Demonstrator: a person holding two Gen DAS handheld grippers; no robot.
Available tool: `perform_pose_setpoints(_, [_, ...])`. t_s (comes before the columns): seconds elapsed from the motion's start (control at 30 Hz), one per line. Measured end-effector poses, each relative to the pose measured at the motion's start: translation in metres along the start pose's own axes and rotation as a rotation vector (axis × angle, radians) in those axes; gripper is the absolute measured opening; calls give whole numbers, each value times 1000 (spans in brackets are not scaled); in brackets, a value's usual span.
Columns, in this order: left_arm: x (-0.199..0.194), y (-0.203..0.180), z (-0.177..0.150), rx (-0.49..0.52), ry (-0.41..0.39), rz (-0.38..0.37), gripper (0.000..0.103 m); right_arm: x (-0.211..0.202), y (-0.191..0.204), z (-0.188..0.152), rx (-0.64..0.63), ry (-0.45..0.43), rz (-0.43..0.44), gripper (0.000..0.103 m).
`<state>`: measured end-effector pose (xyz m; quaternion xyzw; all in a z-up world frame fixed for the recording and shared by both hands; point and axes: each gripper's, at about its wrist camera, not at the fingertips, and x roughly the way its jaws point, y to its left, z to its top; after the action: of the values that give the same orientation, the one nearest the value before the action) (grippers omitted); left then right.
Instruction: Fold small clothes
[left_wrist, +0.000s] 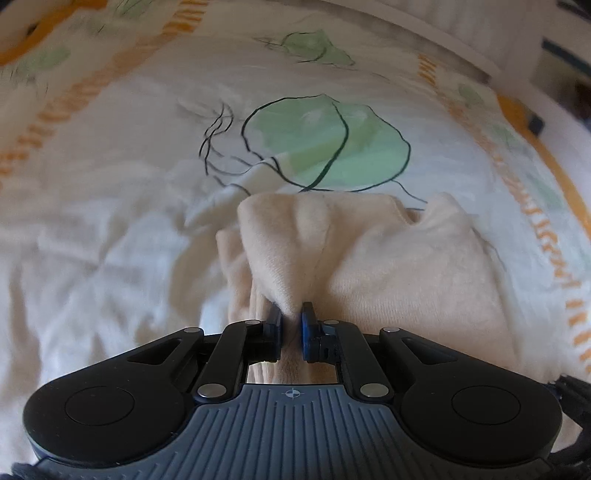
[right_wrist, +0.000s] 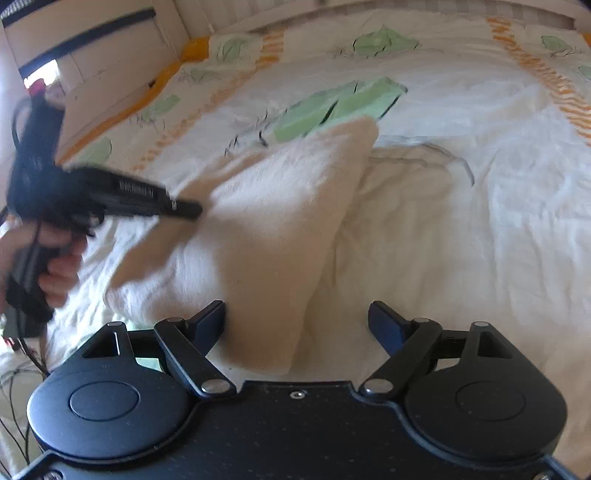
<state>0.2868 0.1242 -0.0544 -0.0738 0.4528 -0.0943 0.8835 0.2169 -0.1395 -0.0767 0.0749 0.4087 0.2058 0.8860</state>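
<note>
My left claw (left_wrist: 291, 321) is pinched nearly closed on a bunched fold of the cream garment (left_wrist: 388, 266), which spreads ahead of it and off to its right across the bed cover (left_wrist: 110, 258) with green leaf prints. My right claw (right_wrist: 297, 321) stands wide open and grips nothing; a corner of the same cloth lies between its fingers, touching the left one (right_wrist: 210, 321). My hand (right_wrist: 55, 266) on the left tool's handle shows far left of that claw.
</note>
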Motion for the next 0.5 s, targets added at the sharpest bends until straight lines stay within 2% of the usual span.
perform_pose_setpoints(0.1, [-3,3,-2,-33,-18,-10,10,-9,-6,15,30,-76,-5,85])
perform_pose_setpoints(0.27, [-8,10,-5,-87,-40,-23,10,10,-17,58,46,-113,-58,85])
perform_pose_setpoints(0.43, [-5,14,-7,-119,-46,-38,13,69,-26,79,47,9,-107,86])
perform_pose_setpoints(0.5, [-1,14,-4,-121,-41,-40,14,90,-34,80,70,45,-147,102])
